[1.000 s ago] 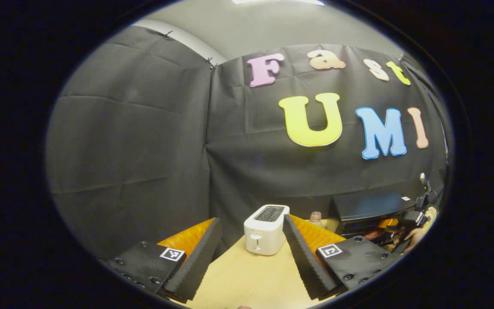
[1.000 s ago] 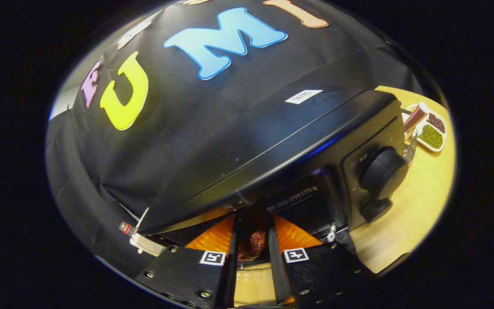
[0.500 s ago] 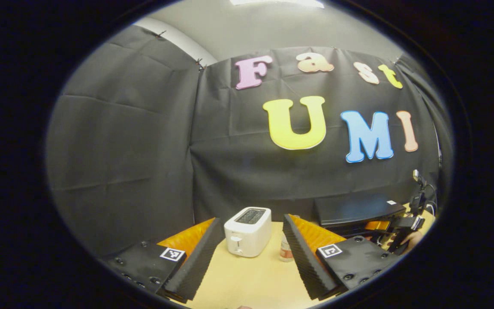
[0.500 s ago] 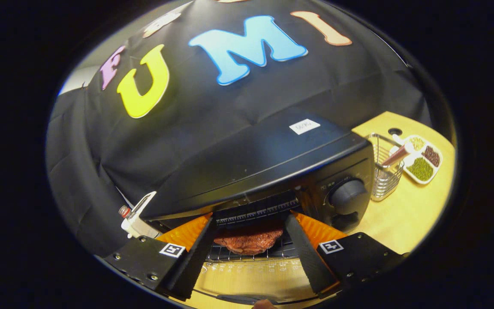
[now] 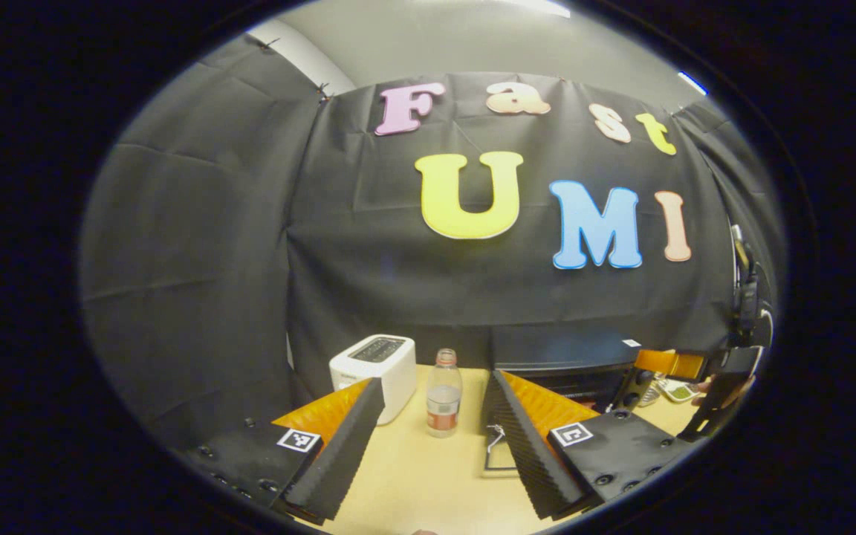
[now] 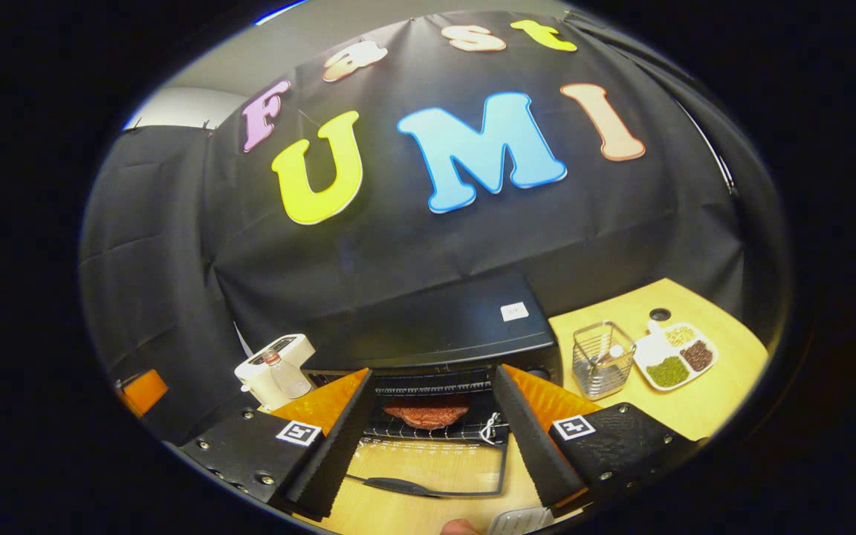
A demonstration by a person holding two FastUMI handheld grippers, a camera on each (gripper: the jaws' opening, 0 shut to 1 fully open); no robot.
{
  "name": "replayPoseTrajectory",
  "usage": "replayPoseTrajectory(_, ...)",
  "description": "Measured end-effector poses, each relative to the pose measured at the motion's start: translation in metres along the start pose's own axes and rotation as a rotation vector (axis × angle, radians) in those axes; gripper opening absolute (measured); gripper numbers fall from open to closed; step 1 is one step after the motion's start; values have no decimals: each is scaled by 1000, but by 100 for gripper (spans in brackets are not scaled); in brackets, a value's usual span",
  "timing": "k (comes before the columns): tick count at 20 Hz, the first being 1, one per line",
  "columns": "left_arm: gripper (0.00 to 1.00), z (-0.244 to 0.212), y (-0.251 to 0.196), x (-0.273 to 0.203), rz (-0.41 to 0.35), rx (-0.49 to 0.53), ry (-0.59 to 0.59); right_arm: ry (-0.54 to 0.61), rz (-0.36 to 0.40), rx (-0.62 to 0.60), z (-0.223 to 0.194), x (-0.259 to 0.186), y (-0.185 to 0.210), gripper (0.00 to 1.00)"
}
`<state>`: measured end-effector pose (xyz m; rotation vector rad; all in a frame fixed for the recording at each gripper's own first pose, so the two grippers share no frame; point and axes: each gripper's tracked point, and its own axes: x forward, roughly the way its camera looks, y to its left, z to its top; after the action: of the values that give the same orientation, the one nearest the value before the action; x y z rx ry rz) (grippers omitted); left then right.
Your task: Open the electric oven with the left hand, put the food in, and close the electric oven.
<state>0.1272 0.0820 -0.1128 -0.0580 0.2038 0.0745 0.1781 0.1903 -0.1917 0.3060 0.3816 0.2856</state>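
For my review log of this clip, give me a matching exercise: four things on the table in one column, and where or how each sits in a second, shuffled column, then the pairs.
Things:
1. meat patty
2. oven door
3. plastic bottle
4. wire basket

Places or states:
A. stands just right of the white toaster
B. folded down flat in front of the oven
C. lies on the rack inside the oven
D. stands between the oven and the divided dish

Pairs: 1-C, 2-B, 3-A, 4-D
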Motion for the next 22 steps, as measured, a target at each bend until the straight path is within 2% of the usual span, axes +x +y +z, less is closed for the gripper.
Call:
replayPoseTrajectory(3,90,-8,-23,0,-45,-8,16,-47,-49,-74,21,-32,-18,97)
replayPoseTrajectory(4,100,-10,-30,1,-62,-7,23,-62,-76,-104,27,-42,-25,98)
replayPoseTrajectory(7,97,-28,-56,7,-115,2,61,-96,-109,-124,44,-75,-37,98)
replayPoseTrajectory(9,91,-49,-74,12,-151,8,106,-107,-133,-112,47,-91,-49,98)
replayPoseTrajectory(10,91,-62,-83,14,-168,10,135,-112,-148,-108,49,-99,-55,98)
replayPoseTrajectory(11,100,-78,-92,15,-185,13,171,-119,-164,-110,51,-107,-62,98)
replayPoseTrajectory(15,100,-129,-125,19,-240,24,290,-160,-249,-165,65,-137,-92,98)
replayPoseTrajectory(16,97,-140,-134,20,-254,26,318,-170,-266,-179,68,-144,-96,97)
replayPoseTrajectory(17,100,-151,-145,24,-267,27,341,-178,-280,-192,73,-151,-101,97)
replayPoseTrajectory(22,98,-203,-176,28,-310,25,474,-201,-349,-226,87,-177,-119,97)
